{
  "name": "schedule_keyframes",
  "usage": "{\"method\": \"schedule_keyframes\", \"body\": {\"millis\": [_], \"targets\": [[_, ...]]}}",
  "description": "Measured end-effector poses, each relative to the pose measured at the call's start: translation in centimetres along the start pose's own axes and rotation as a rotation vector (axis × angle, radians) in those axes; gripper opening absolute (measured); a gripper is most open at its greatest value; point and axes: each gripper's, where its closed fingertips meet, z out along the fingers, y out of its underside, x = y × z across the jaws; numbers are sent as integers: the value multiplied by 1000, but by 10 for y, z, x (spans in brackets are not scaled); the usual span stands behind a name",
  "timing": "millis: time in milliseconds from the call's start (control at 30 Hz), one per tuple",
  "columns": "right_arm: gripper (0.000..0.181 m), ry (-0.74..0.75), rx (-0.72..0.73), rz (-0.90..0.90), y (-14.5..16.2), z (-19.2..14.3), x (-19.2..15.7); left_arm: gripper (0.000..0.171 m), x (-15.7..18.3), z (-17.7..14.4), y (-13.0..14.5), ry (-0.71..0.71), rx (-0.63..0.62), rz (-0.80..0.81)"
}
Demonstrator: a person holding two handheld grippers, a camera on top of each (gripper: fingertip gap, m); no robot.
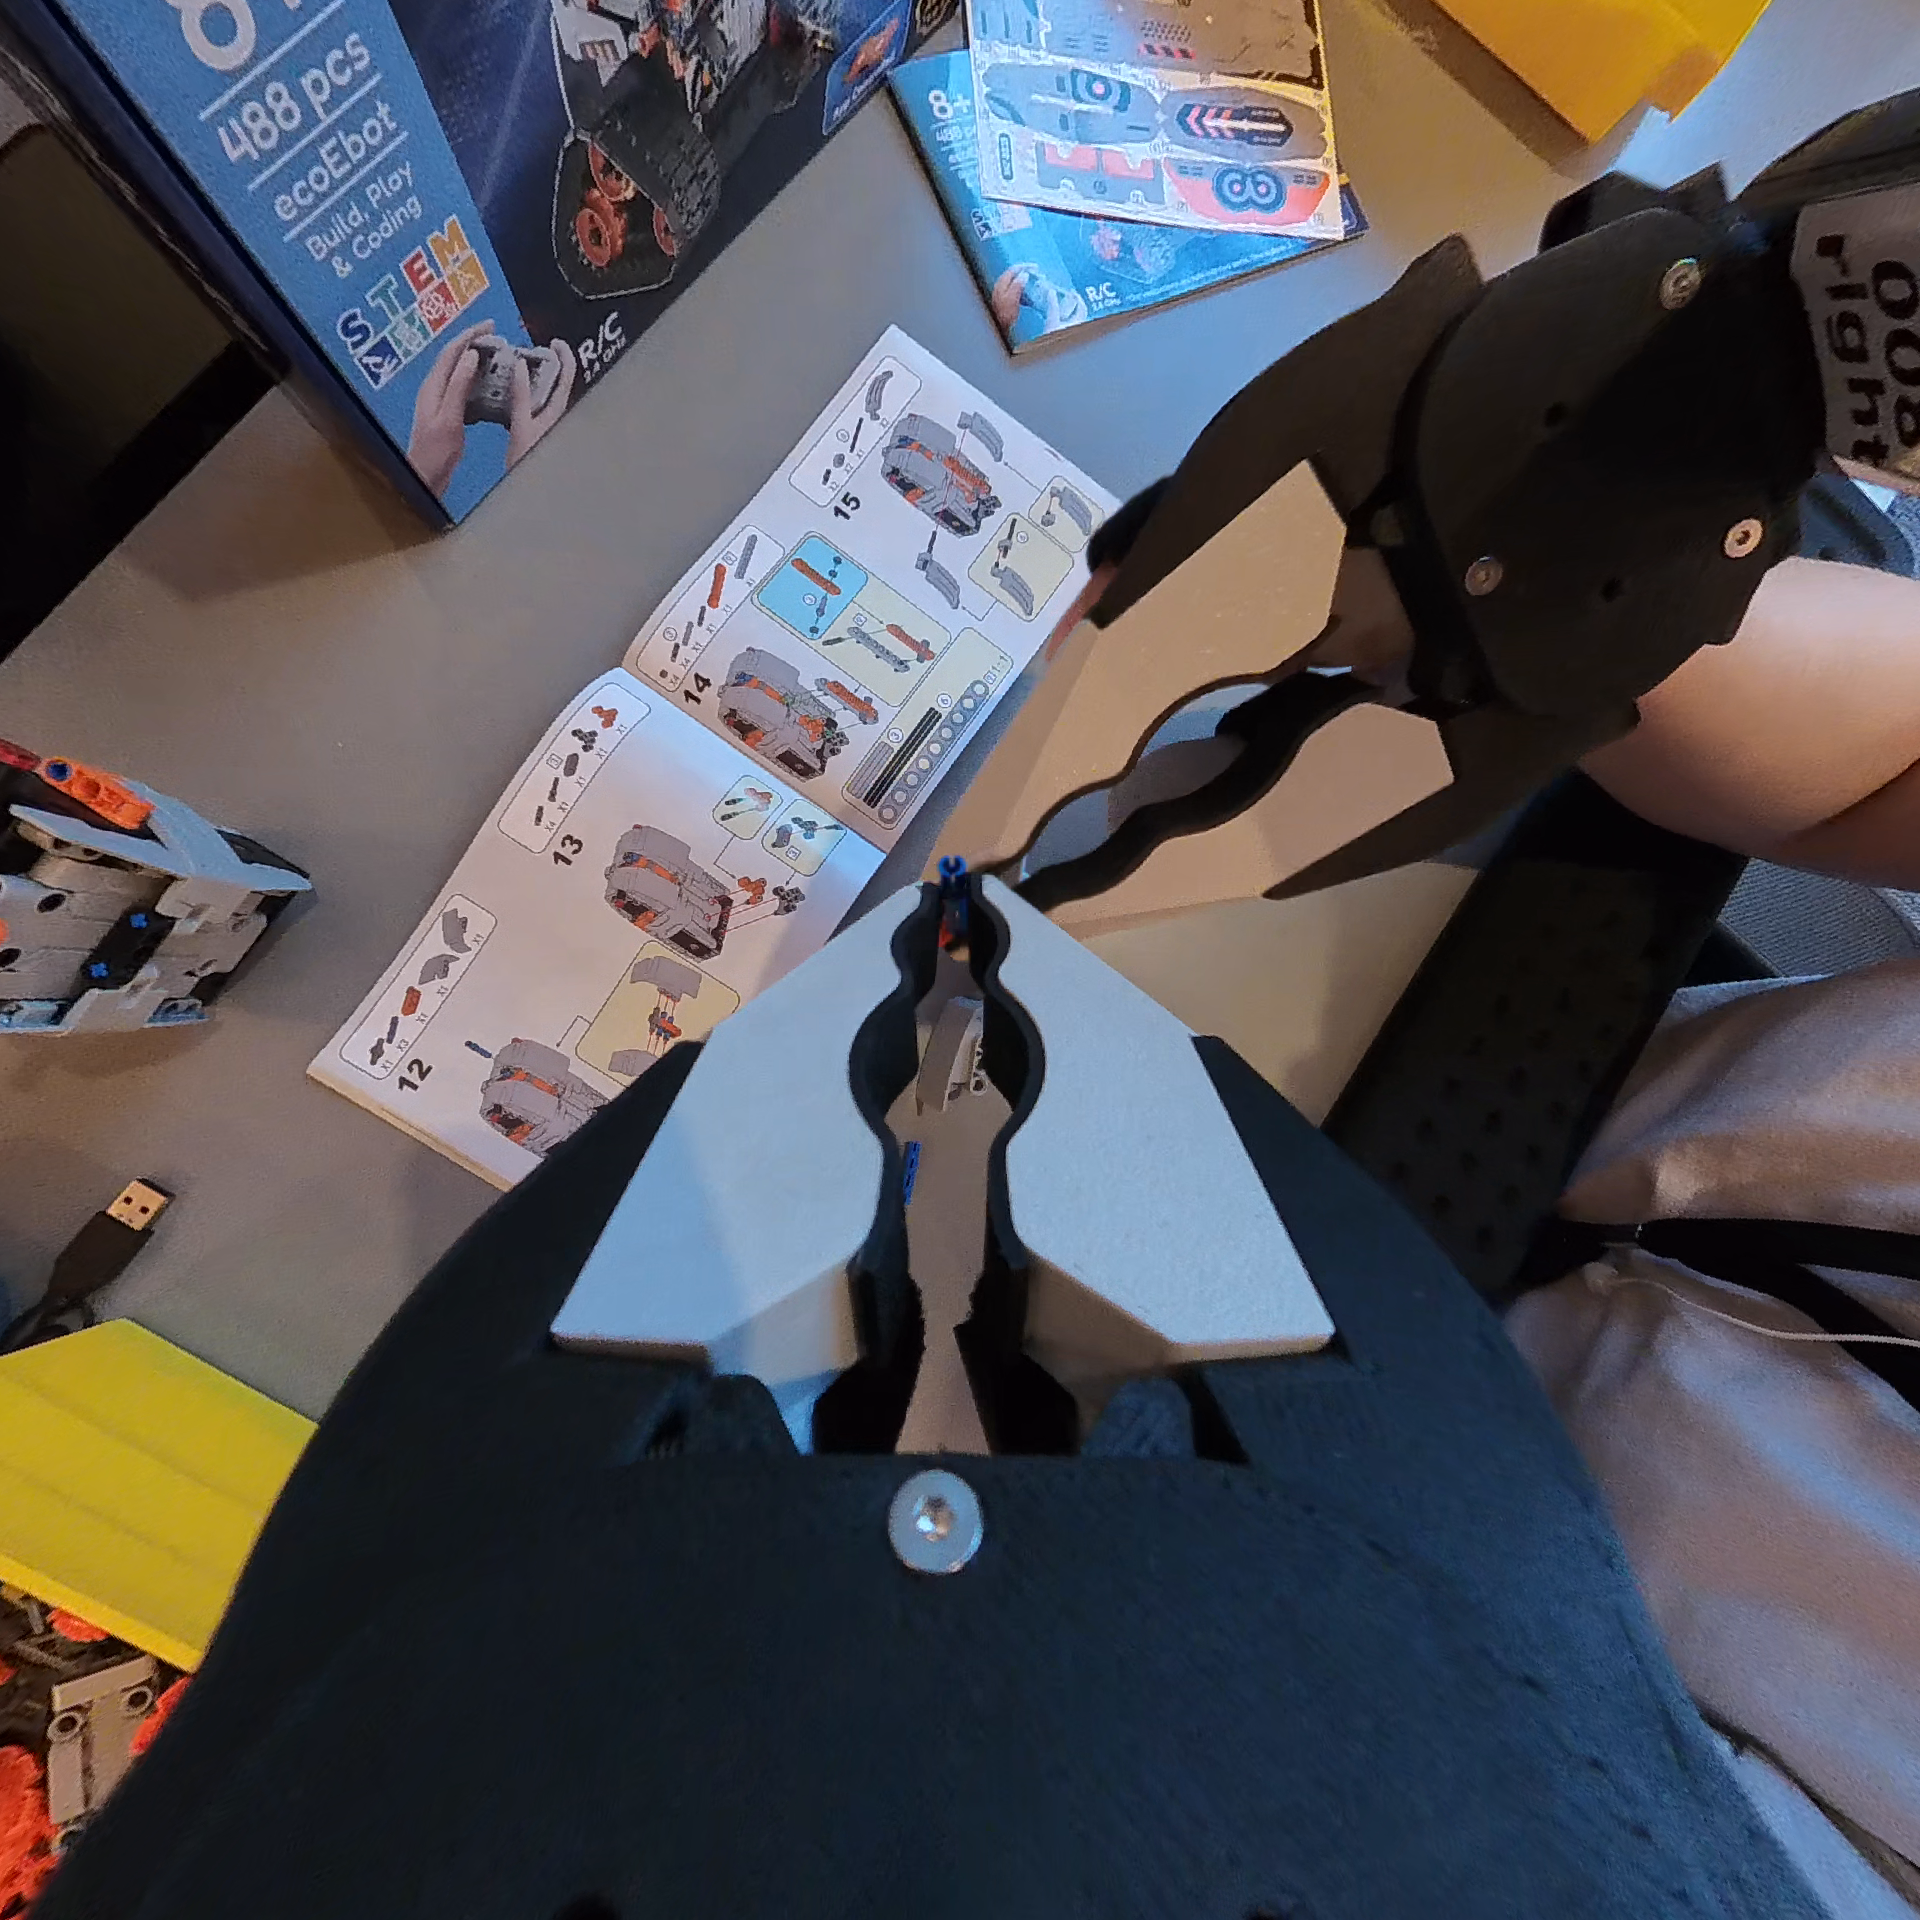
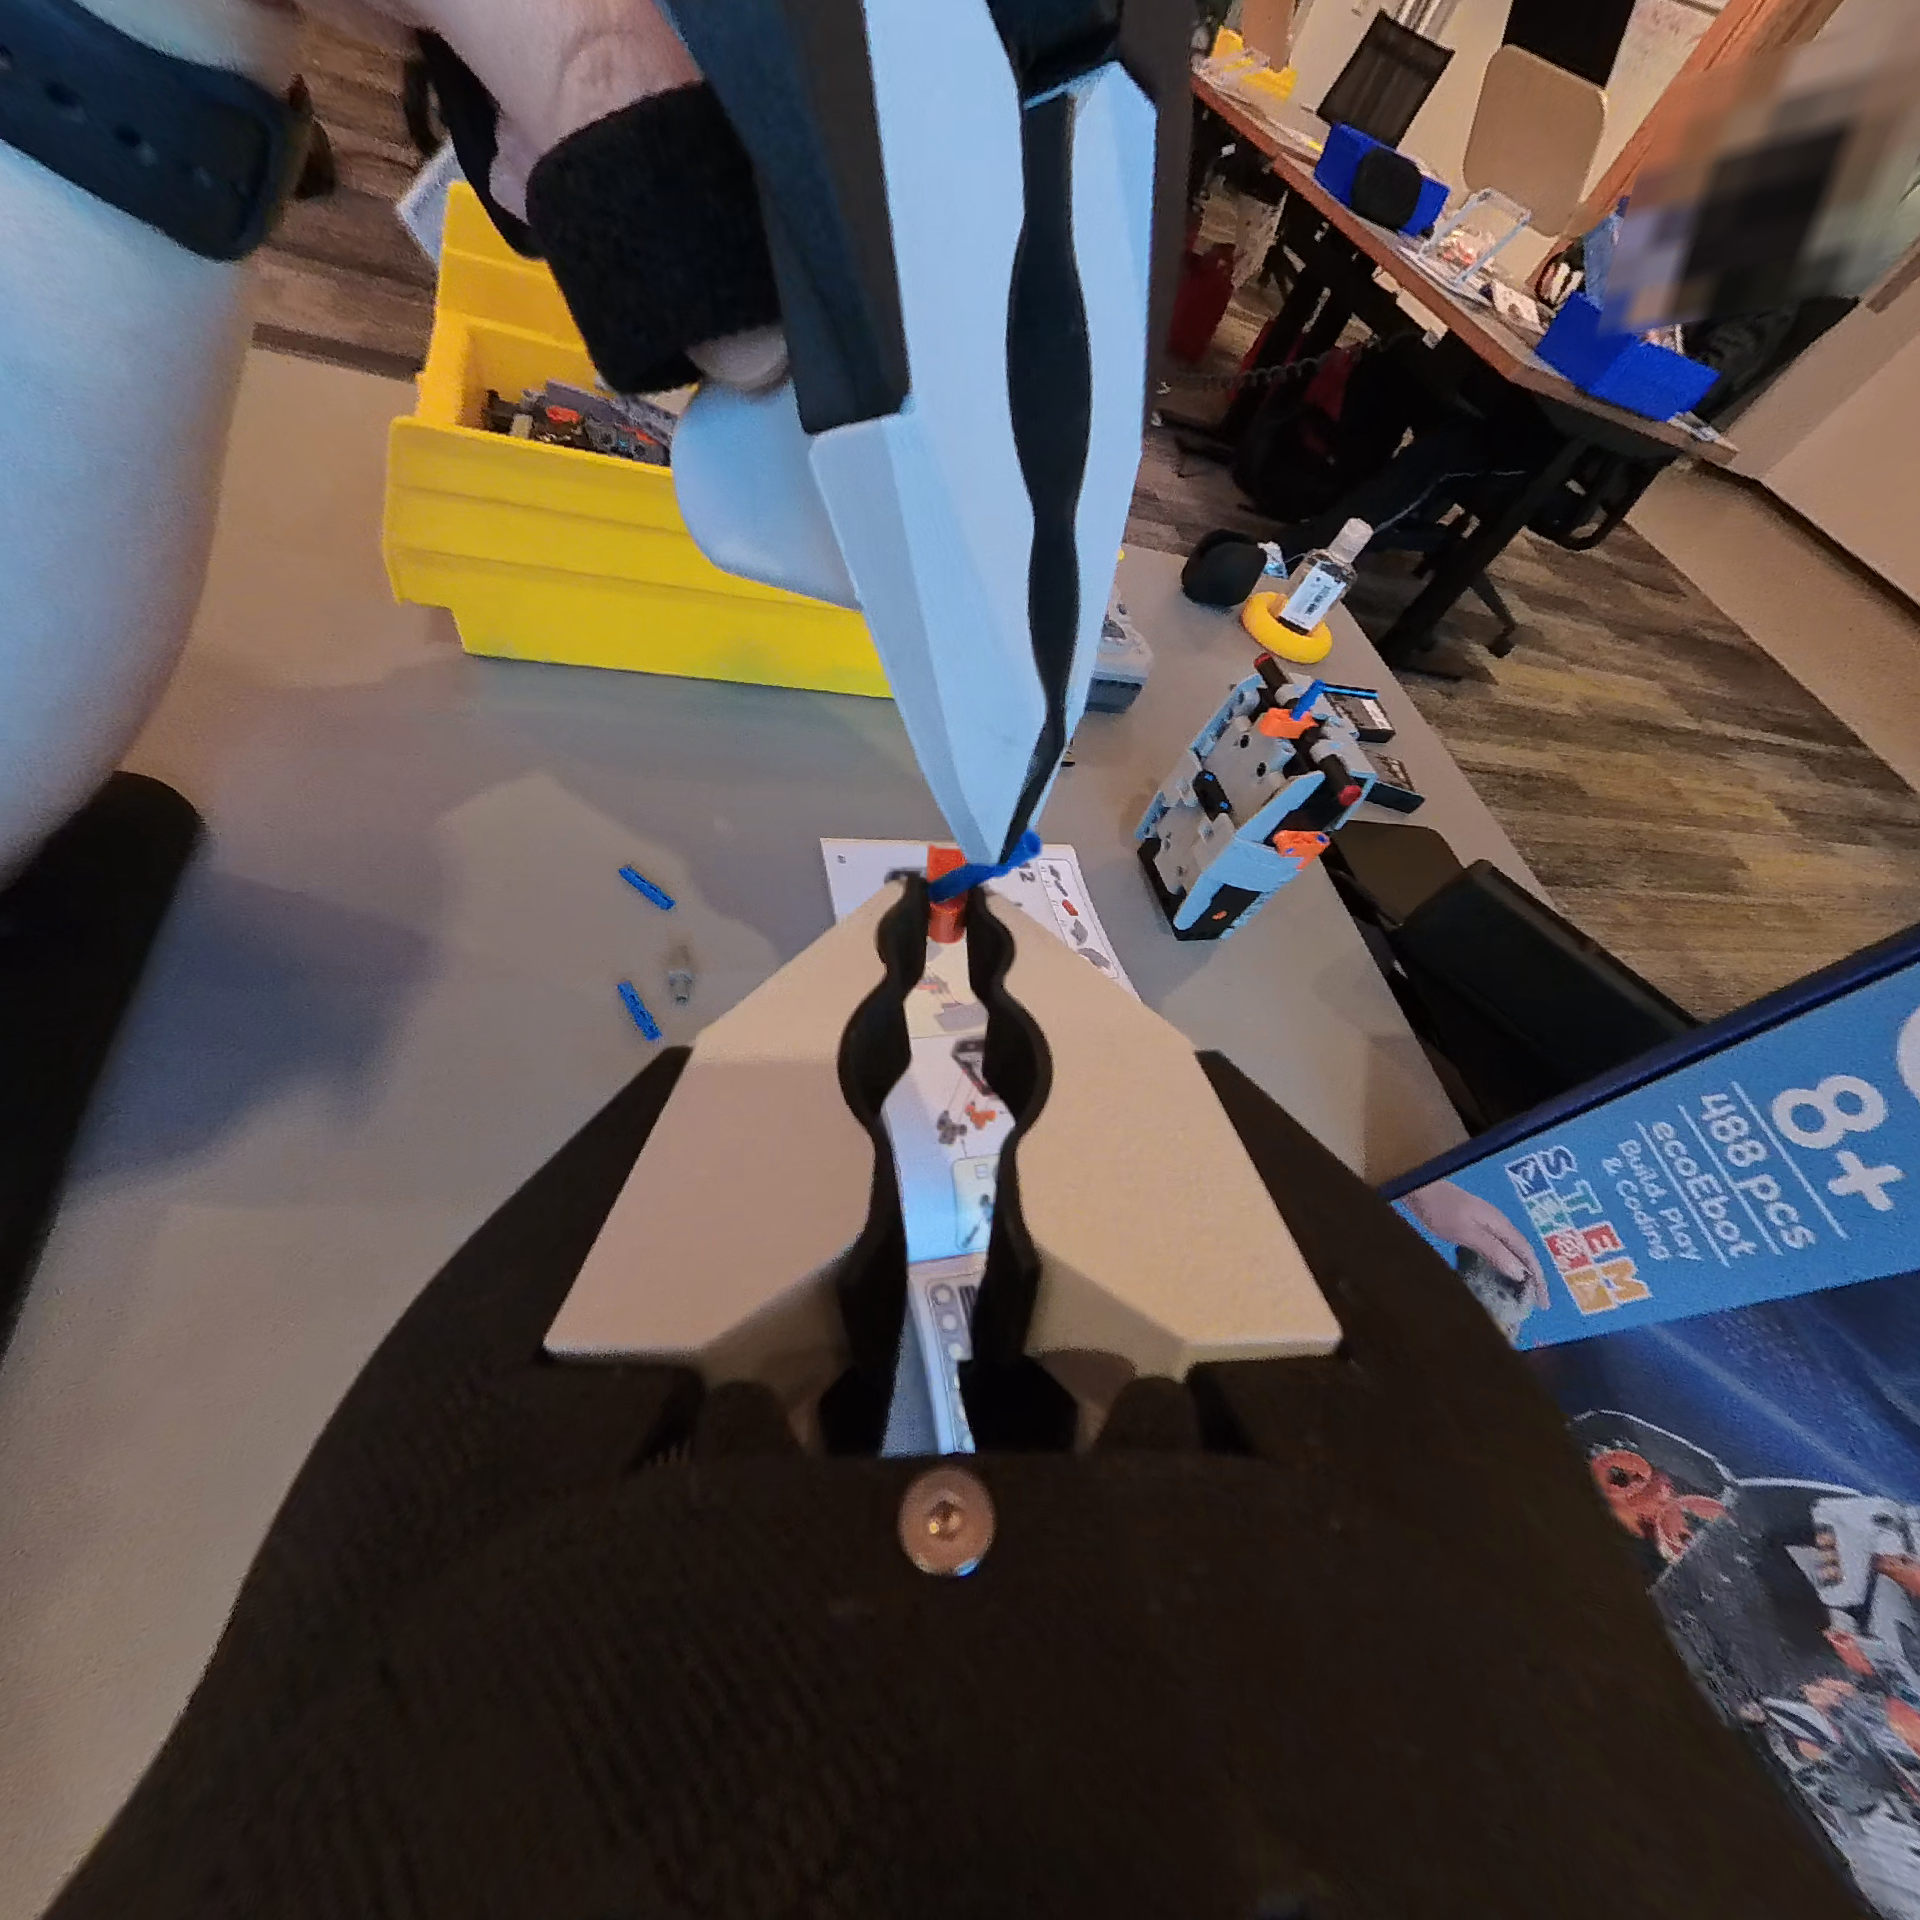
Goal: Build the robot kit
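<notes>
My left gripper [image 1: 954, 891] is shut on a small blue pin [image 1: 954, 868] at its very tips. In the right wrist view it comes down from above [image 2: 1003, 831] with the blue pin [image 2: 987, 871] sticking out sideways. My right gripper [image 2: 940, 896] is shut on a small orange piece [image 2: 943, 914], held above the grey table [image 2: 416, 748]. The blue pin touches the top of the orange piece. The right gripper's black body [image 1: 1558, 468] reaches in from the upper right in the left wrist view.
An open instruction booklet [image 1: 727, 748] lies under the grippers. A blue kit box [image 1: 343, 239] stands behind it. A part-built grey model [image 2: 1247, 800] and a yellow bin [image 2: 582, 540] of parts are nearby. Two loose blue pins [image 2: 646, 888] and a grey bit [image 2: 680, 982] lie on the table. My left and right fingertips are right by each other.
</notes>
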Motion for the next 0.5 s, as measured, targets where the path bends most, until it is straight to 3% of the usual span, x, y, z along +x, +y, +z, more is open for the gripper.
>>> {"method": "schedule_keyframes", "body": {"millis": [500], "targets": [[6, -125, 139, 232, -11, -7, 2, 2, 5, -7, -9, 79, 84, -8]]}}
